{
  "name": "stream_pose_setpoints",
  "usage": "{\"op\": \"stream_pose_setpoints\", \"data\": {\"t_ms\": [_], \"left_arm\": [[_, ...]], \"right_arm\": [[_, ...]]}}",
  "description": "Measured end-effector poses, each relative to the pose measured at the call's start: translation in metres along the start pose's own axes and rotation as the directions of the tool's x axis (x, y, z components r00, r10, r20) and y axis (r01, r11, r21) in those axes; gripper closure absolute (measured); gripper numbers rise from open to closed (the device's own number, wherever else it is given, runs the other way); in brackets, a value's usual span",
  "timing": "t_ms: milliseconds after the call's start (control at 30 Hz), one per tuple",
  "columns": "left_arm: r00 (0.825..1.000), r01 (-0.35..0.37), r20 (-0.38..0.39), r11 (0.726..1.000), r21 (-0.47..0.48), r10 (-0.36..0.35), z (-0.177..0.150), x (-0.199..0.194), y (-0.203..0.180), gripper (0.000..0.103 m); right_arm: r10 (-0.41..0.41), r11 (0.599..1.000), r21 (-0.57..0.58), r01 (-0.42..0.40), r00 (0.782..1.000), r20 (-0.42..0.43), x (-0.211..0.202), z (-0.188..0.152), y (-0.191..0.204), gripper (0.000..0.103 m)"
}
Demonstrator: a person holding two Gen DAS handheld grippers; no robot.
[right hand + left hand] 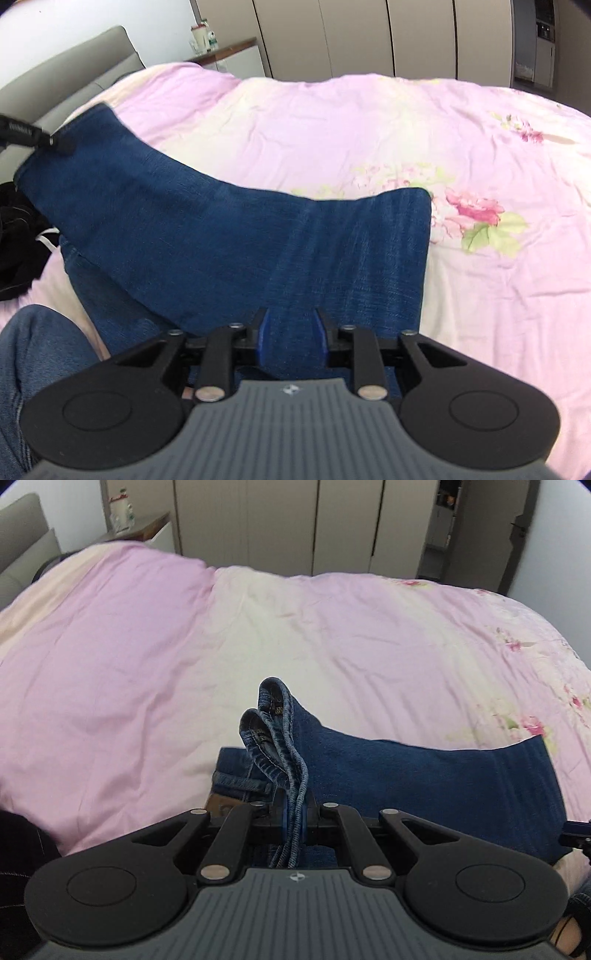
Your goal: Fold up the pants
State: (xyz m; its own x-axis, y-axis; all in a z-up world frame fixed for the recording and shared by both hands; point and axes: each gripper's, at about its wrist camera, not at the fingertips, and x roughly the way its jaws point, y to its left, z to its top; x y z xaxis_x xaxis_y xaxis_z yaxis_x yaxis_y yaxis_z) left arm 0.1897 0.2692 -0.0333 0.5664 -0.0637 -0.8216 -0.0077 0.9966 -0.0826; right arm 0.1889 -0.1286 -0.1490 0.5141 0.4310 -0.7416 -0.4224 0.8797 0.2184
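Partly lifted dark blue denim pants (pixel 229 236) over pink floral quilted bed (pixel 369 122), bunched hems pinched tight in left tool (pixel 294 812), right tool (pixel 291 332) spread, denim lying between its blue pads.

One pair of pants (pixel 236 236), two hand-held grippers, one bed cover (pixel 369 140), one nightstand (pixel 236 55).

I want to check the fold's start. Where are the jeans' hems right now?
In the left wrist view, the hems stick up centre frame, pinched in the left gripper, above the pink duvet.
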Motion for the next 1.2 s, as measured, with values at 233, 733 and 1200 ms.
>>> {"op": "stream_pose_setpoints", "data": {"t_ms": [233, 733, 1200], "left_arm": [[0.997, 0.006, -0.075, 0.998, -0.057, -0.010, -0.024, 0.055, 0.042, 0.096], [0.996, 0.080, -0.029, 0.992, -0.101, -0.083, -0.040, 0.079, 0.063, 0.095], [0.996, 0.063, -0.054, 0.997, -0.052, -0.066, -0.045, 0.097, 0.057, 0.091]], "right_arm": [[-0.054, 0.998, 0.011, 0.054, 0.999, 0.008, 0.013, 0.004, -0.007, 0.081], [-0.145, 0.983, -0.105, 0.149, 0.988, 0.046, 0.068, 0.061, -0.013, 0.082], [-0.267, 0.957, -0.124, 0.262, 0.963, -0.029, 0.139, 0.062, -0.070, 0.103]]}}
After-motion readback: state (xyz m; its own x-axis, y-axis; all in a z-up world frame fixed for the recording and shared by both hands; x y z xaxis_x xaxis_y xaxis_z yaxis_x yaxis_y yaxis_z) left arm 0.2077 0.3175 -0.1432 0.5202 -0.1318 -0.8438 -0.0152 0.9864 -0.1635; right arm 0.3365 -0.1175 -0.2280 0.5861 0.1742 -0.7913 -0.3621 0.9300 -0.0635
